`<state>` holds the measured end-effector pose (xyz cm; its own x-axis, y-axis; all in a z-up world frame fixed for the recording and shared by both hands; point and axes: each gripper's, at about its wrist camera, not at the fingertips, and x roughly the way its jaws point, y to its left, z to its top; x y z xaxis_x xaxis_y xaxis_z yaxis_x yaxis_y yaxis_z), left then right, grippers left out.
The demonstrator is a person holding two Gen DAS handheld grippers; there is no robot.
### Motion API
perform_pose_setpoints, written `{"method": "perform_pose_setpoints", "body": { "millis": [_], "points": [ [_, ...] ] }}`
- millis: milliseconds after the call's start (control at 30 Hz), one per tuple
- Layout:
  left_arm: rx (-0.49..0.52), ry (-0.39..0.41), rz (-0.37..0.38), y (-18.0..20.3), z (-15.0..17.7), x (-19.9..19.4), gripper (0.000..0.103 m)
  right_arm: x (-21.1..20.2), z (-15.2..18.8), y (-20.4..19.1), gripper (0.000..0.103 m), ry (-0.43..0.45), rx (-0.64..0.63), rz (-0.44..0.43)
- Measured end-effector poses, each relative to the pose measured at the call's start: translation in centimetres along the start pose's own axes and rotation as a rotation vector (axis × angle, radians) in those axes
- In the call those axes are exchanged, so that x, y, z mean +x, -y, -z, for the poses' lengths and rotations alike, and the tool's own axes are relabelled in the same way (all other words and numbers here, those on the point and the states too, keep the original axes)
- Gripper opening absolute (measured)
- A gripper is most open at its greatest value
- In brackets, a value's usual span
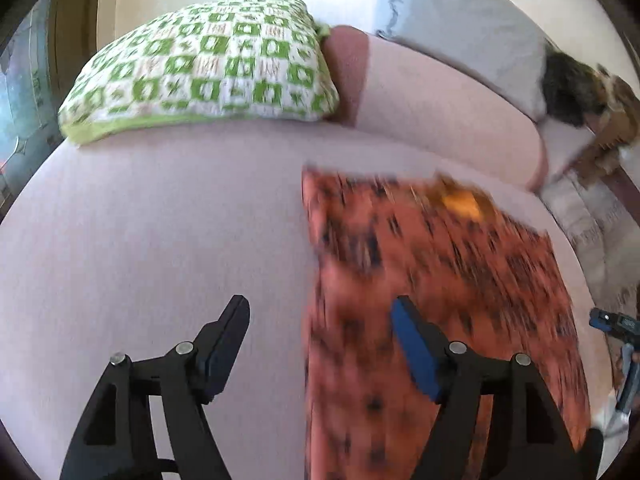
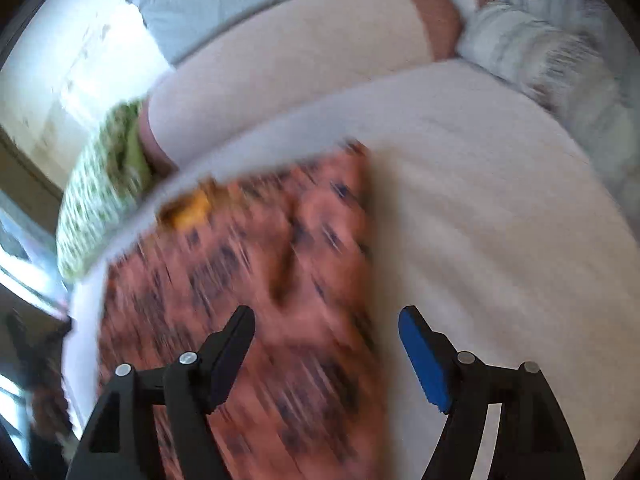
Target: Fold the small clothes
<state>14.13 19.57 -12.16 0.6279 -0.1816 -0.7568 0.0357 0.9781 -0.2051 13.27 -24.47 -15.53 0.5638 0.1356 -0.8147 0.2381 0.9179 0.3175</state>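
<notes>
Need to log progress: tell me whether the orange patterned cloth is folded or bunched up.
Lying flat, not bunched: the orange patterned cloth lies as a straight-edged rectangle on the bed. Layers can't be told through blur.

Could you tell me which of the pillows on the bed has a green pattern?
The checked pillow on the left; the pillow behind is plain grey.

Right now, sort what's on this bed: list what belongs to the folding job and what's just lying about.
Belongs to the job:
- orange patterned garment, lying flat on the pale sheet
- left gripper, open
- right gripper, open

Just lying about:
- green-and-white checked pillow
- pink bolster
- grey pillow
- white striped bedding
</notes>
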Motion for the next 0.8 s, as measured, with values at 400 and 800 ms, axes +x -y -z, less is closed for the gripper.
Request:
{"method": "perform_pose_setpoints", "body": {
  "millis": [400,800],
  "points": [
    [0.108,-0.226,-0.046,2.5,15.4,-4.3,0.079,-5.4,18.5,2.9,0.077,-0.187,0.011,-0.005],
    [0.065,-0.101,0.033,3.3,13.1,-11.8,0.008,-14.5,19.9,2.3,0.005,-0.086,-0.034,-0.154]
  ]
}}
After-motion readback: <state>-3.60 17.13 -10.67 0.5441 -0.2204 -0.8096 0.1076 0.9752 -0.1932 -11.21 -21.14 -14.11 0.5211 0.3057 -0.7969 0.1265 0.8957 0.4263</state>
